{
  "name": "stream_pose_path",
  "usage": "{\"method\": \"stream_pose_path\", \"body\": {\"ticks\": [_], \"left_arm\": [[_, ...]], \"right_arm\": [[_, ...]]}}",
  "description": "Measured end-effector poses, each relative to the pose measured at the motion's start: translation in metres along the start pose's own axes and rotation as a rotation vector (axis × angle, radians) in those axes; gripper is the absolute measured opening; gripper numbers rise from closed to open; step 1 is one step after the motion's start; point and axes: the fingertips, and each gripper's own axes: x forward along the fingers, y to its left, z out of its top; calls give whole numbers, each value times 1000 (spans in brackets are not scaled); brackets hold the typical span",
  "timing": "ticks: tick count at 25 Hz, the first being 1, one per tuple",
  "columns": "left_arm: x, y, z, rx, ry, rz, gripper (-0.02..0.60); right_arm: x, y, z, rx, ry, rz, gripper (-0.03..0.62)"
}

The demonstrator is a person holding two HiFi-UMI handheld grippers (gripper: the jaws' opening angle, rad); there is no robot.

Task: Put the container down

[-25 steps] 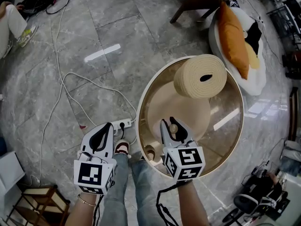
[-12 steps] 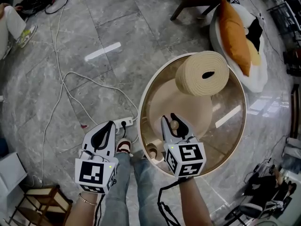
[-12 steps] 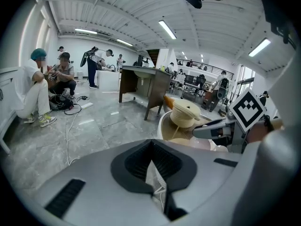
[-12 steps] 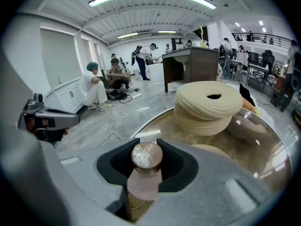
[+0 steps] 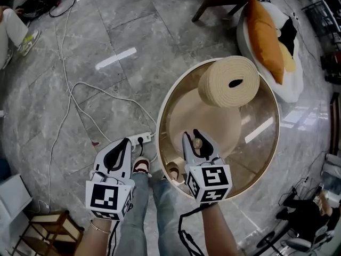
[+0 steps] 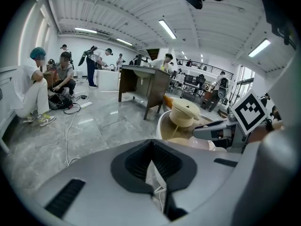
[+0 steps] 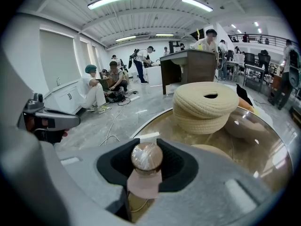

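A small container [image 5: 197, 142] with a pale pink body and a round brownish cap [image 7: 146, 157] sits upright between the jaws of my right gripper [image 5: 195, 144], which is shut on it. It hangs over the near part of a round glass table [image 5: 160, 122], whose rim [image 7: 155, 119] also shows in the right gripper view. My left gripper [image 5: 119, 149] is off the table's left side, above the floor. Its jaws meet with nothing between them [image 6: 152, 166].
A cream coiled-rope basket [image 5: 229, 81] stands on the table's far side. A small pale ring [image 5: 171, 170] lies by the near rim. A white power strip [image 5: 139, 140] and cables lie on the marble floor. An orange cushion [image 5: 265, 41] rests beyond the table.
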Motion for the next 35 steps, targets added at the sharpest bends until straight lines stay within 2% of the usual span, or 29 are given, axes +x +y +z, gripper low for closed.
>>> {"method": "stream_pose_path", "body": {"ticks": [20, 35], "left_arm": [[5, -17, 2, 16, 5, -28, -8], [0, -22, 0, 17, 0, -23, -8]], "right_arm": [[-3, 13, -6, -109, -31, -20, 115], [-7, 10, -6, -96, -137, -49, 115]]}}
